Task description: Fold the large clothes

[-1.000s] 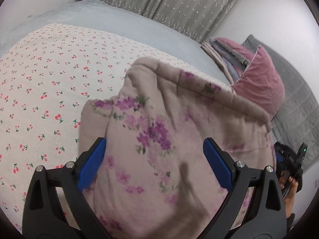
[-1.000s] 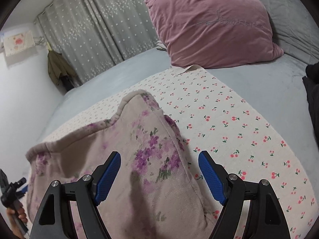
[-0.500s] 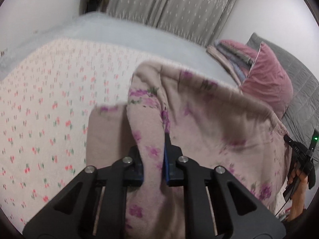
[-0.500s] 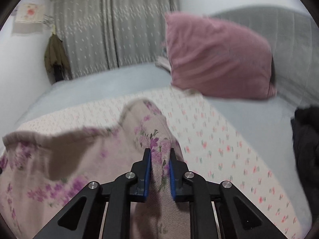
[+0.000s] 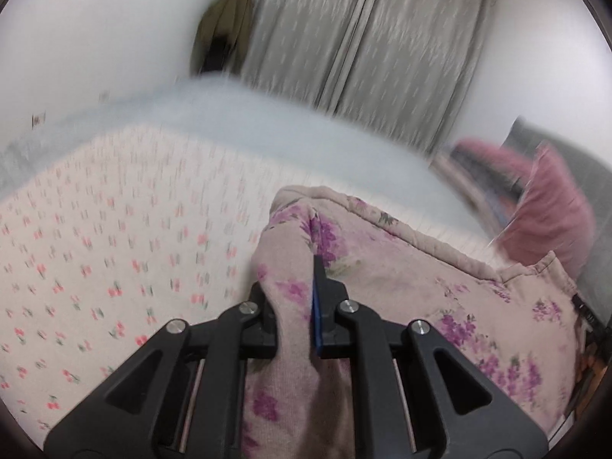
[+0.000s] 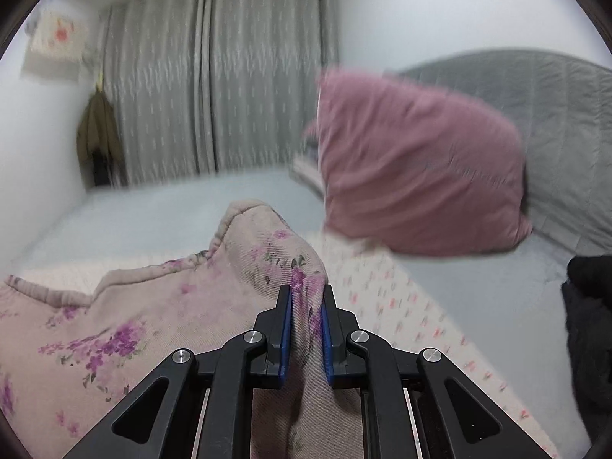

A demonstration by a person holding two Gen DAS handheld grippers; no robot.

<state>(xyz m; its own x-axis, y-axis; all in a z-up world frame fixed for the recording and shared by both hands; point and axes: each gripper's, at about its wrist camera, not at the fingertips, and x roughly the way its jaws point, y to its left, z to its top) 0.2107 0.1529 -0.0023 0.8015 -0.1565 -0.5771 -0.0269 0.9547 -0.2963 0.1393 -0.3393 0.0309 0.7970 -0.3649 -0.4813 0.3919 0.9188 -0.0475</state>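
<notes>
Cherry-print bedspread (image 5: 114, 252); left claw (image 5: 302, 287), right claw (image 6: 306, 306) both clamped onto floral garment (image 5: 440, 287).

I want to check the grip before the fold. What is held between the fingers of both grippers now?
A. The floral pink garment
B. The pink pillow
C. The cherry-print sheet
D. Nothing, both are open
A: the left gripper and the right gripper are each shut on a pinched fold of the floral pink garment, lifted above the cherry-print sheet.
</notes>
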